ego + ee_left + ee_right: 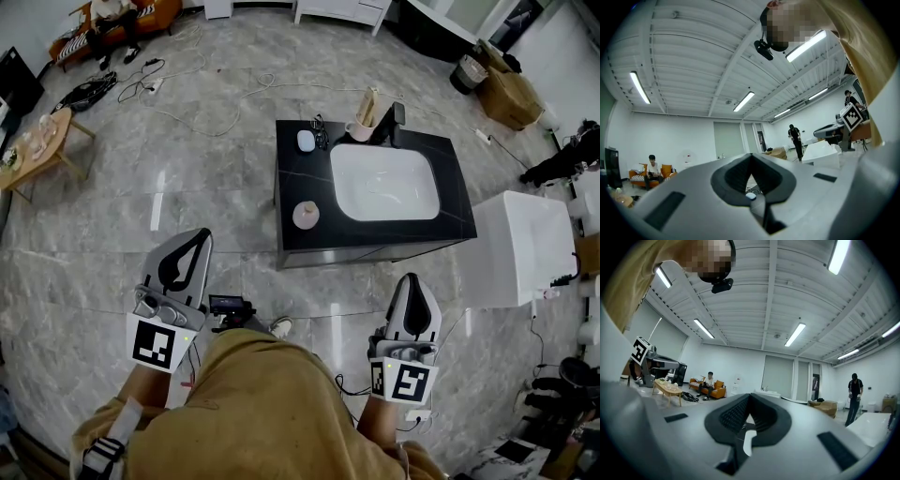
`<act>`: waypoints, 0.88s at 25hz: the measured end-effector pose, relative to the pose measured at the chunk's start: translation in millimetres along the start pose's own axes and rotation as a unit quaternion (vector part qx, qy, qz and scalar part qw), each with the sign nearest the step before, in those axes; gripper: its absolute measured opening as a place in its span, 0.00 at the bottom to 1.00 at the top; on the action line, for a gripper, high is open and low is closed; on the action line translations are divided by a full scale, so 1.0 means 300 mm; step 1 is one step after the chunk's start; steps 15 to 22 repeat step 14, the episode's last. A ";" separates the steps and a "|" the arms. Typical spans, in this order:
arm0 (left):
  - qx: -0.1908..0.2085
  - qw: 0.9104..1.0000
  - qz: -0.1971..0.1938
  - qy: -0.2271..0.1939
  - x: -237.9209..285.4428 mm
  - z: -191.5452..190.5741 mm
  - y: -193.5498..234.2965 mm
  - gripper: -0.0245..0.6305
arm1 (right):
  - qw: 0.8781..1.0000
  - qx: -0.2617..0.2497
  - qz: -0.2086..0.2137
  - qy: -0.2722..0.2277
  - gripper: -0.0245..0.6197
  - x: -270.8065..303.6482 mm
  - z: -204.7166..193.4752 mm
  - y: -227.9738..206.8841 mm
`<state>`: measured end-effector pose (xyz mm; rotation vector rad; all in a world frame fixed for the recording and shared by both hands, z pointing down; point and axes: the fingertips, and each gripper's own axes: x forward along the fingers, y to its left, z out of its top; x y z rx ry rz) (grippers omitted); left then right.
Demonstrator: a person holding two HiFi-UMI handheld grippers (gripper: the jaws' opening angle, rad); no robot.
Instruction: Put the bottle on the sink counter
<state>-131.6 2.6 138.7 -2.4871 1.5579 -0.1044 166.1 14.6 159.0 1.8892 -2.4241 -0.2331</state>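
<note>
The black sink counter (300, 183) with its white basin (384, 180) stands ahead of me on the marble floor. A pinkish round thing (306, 215), perhaps the bottle seen from above, stands at the counter's front left. A small white object (306, 141) and a cup (360, 128) sit along the back edge, beside the tap (389, 122). My left gripper (190, 244) is shut and empty, held low at my left hip, short of the counter. The right gripper (413, 284) is likewise shut and empty by my right hip. Both gripper views look up at the ceiling over shut jaws, the left gripper (750, 155) and the right gripper (749, 395).
A white block (520, 248) stands just right of the counter. At far left is a wooden table (37, 141); cables (202, 89) trail over the floor behind the counter. A bin (469, 71) and a cardboard box (511, 96) sit far right. A person (112, 19) sits on an orange sofa.
</note>
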 end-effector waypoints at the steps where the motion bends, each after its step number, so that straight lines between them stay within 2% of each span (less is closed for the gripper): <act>1: 0.000 1.000 0.000 -0.001 0.000 0.002 -0.001 0.04 | 1.000 0.000 0.000 0.000 0.05 -0.001 0.000 0.000; 22: -0.006 1.000 -0.012 -0.003 0.020 0.003 -0.034 0.04 | 1.000 0.001 -0.012 0.007 0.05 -0.028 -0.017 -0.036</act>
